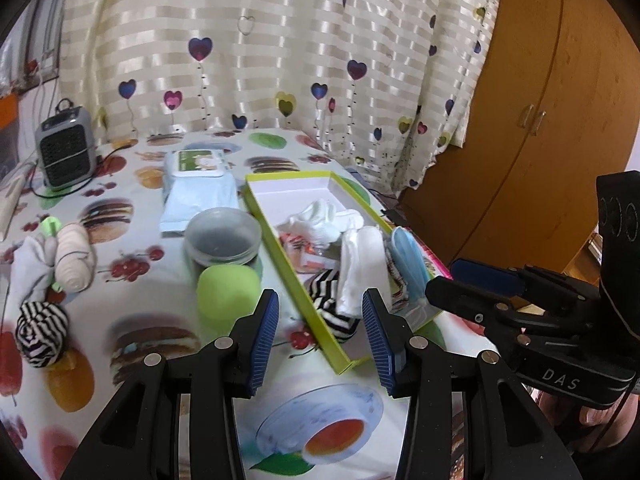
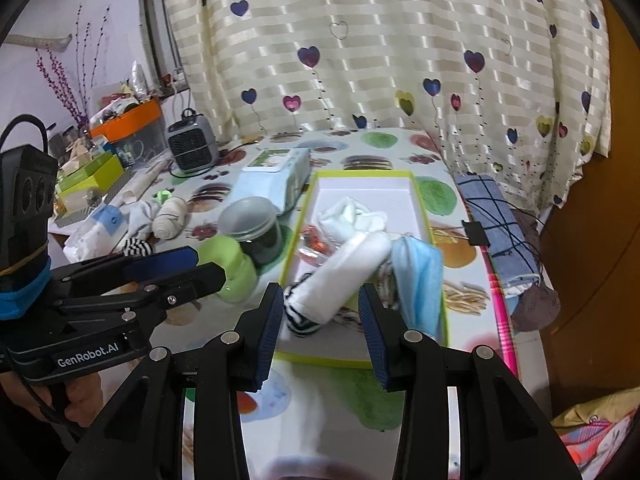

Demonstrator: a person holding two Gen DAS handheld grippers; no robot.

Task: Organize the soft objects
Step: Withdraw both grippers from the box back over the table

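- Heart-print curtain (image 1: 280,40) hangs behind a worktop (image 1: 132,264) covered in a food-print cloth; a wooden wardrobe (image 1: 540,120) stands at the right.
- Green-rimmed box (image 2: 422,200) lies open on the worktop. Inside: a crumpled white cloth (image 2: 352,214), a rolled white cloth (image 2: 348,272), a black-and-white striped roll (image 2: 300,322) at the near end and a blue face mask (image 2: 418,280) draped over the right wall.
- Outside the box, left: a green soft ball (image 1: 228,290) touching a lidded dark jar (image 1: 222,238), a beige rolled sock (image 1: 74,258), a second striped roll (image 1: 42,328), a wipes pack (image 1: 198,184) and a small grey heater (image 1: 66,152).
- Left gripper (image 1: 320,334): jaws wide, nothing between them, above the near corner of the box.
- Right gripper (image 2: 320,328): jaws apart, nothing gripped, in front of the box's near end.
- Folded blue checked cloth (image 2: 496,220) lies on the worktop right of the box.
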